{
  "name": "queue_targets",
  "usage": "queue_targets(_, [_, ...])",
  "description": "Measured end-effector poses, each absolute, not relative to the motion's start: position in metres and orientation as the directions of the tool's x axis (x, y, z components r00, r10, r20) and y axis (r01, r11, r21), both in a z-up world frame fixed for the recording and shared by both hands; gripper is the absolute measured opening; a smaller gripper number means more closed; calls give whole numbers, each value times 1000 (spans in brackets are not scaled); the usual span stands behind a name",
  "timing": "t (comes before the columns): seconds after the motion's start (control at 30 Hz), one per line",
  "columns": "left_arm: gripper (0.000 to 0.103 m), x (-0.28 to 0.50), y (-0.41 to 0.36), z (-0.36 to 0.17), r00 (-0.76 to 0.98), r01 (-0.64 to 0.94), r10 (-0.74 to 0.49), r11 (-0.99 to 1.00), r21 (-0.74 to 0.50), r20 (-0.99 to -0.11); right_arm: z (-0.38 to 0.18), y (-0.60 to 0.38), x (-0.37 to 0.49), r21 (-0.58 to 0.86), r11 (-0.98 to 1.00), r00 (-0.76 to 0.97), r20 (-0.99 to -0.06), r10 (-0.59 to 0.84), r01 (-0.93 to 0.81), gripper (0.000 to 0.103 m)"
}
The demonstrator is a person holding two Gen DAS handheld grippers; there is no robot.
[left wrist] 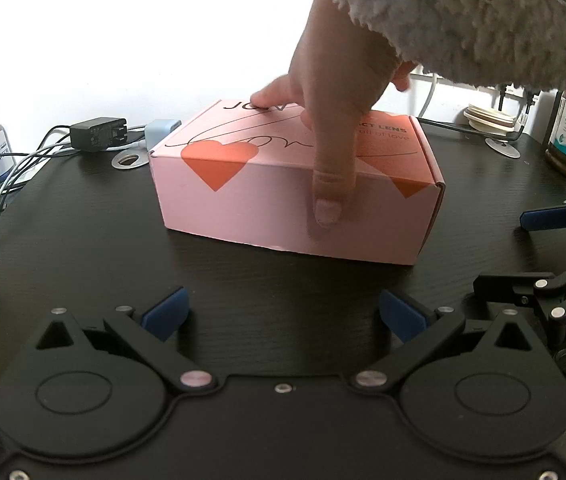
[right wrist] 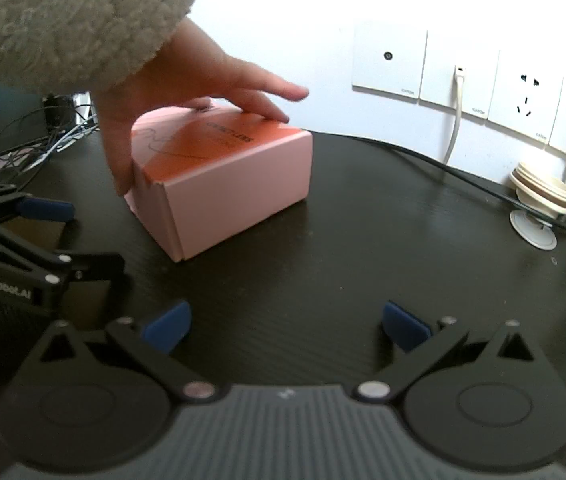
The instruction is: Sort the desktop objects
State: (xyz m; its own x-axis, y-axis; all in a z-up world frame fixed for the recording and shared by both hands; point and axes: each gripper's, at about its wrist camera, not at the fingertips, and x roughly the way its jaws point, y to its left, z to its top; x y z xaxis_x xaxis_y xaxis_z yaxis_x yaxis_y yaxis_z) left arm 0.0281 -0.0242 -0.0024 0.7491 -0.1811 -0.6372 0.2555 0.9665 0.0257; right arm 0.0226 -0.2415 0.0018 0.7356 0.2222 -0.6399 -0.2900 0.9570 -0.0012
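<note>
Pink box (left wrist: 295,184) sits mid-desk (left wrist: 83,248), a bare hand (left wrist: 331,92) pressed on its lid. Behind it: white wall, sockets (right wrist: 523,92), tangled cables (left wrist: 11,164). Left gripper (left wrist: 283,316) and right gripper (right wrist: 287,326) both gape empty, short of the box.

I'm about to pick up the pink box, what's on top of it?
A bare hand rests on the pink box, thumb down its front side. The lid is shut, so the contents are hidden.
</note>
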Motion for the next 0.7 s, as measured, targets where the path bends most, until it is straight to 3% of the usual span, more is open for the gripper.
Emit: queue_targets(0.7, [103, 28, -24, -3, 749, 256, -181, 966, 26, -637, 2, -242, 23, 0, 957, 735, -640, 223, -290, 102])
